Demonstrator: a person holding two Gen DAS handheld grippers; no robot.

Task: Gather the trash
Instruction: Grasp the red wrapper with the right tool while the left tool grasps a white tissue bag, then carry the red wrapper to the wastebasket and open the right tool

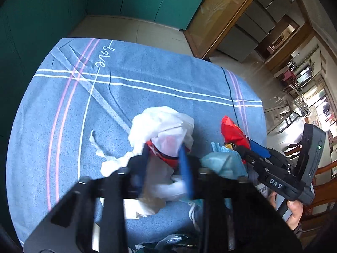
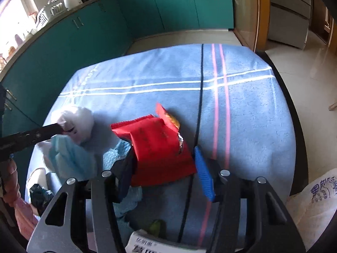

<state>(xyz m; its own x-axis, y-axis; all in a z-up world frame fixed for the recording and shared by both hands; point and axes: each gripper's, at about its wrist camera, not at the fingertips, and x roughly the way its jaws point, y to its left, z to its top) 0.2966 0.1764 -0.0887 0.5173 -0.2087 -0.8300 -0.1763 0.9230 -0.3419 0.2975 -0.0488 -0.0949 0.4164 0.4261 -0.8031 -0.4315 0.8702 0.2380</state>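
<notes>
My left gripper (image 1: 164, 147) is shut on a white plastic bag (image 1: 162, 126) with something red inside, held just above the blue towel (image 1: 147, 80). More crumpled white tissue (image 1: 111, 164) lies beneath it. My right gripper (image 2: 164, 154) is open, its jaws either side of a red snack wrapper (image 2: 155, 145) that lies on the towel (image 2: 252, 116). The wrapper also shows in the left wrist view (image 1: 233, 130), beside the right gripper (image 1: 242, 145). A light blue face mask (image 2: 69, 160) lies left of the wrapper, below the white bag (image 2: 78, 122).
A white printed sack (image 2: 316, 200) sits at the right table edge. A small box with print (image 2: 147, 244) and a green bit (image 2: 155, 225) lie near my right gripper. Dark wrappers (image 1: 168, 240) lie at the near edge. Teal cabinets (image 2: 84, 42) stand beyond the table.
</notes>
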